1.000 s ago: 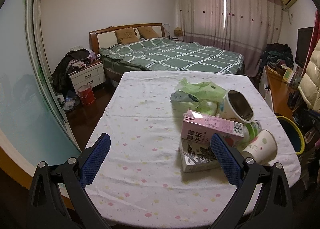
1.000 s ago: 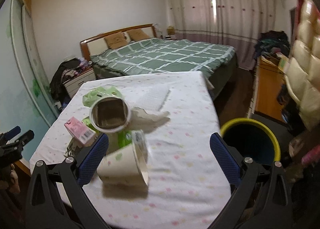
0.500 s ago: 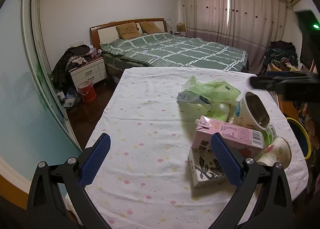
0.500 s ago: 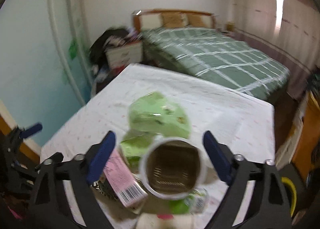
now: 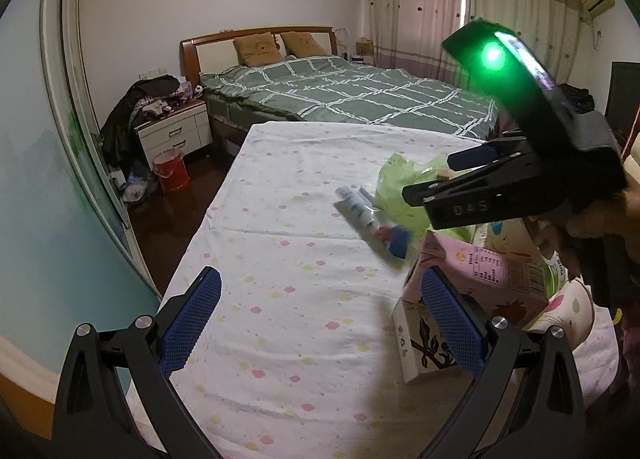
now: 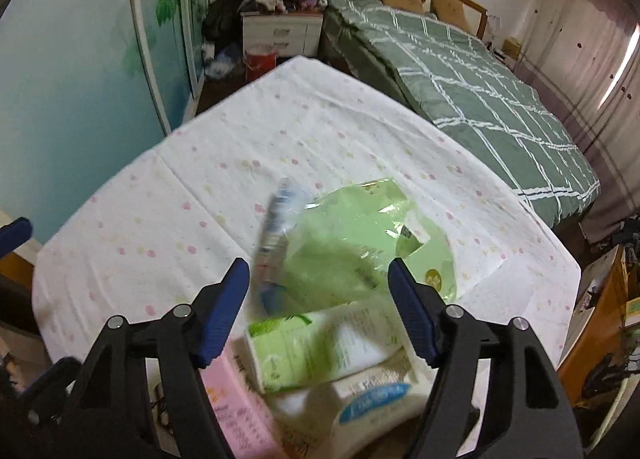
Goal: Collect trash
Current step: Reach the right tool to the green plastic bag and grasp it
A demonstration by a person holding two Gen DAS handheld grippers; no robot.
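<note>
A heap of trash is lying on the right part of the desk (image 5: pixel 288 267), which is wearing a white cloth dotted with pink and yellow flowers. A crinkled green plastic bag (image 6: pixel 360 235) is sitting at the far side of the heap, with a clear wrapper (image 6: pixel 276 235) (blurred in the right wrist view) leaning along its left edge. Nearer are a pale green pouch (image 6: pixel 320 347), a pink carton (image 5: pixel 488 271) lying on a white box with a black print (image 5: pixel 424 343), and a paper cup (image 5: pixel 564 315) tipped on its side.

The right claw (image 6: pixel 320 287) is hovering over the bag and pouch; its jaws have just been closing, yet they are gaping, touching nothing. The left claw (image 5: pixel 320 323) is spread wide over bare cloth, empty.

Beyond the desk, a bed with a green checked cover (image 5: pixel 352 95) is filling the room, with a white nightstand (image 5: pixel 172 135), a red bucket (image 5: pixel 170 175) and drawn curtains (image 5: pixel 420 3).
</note>
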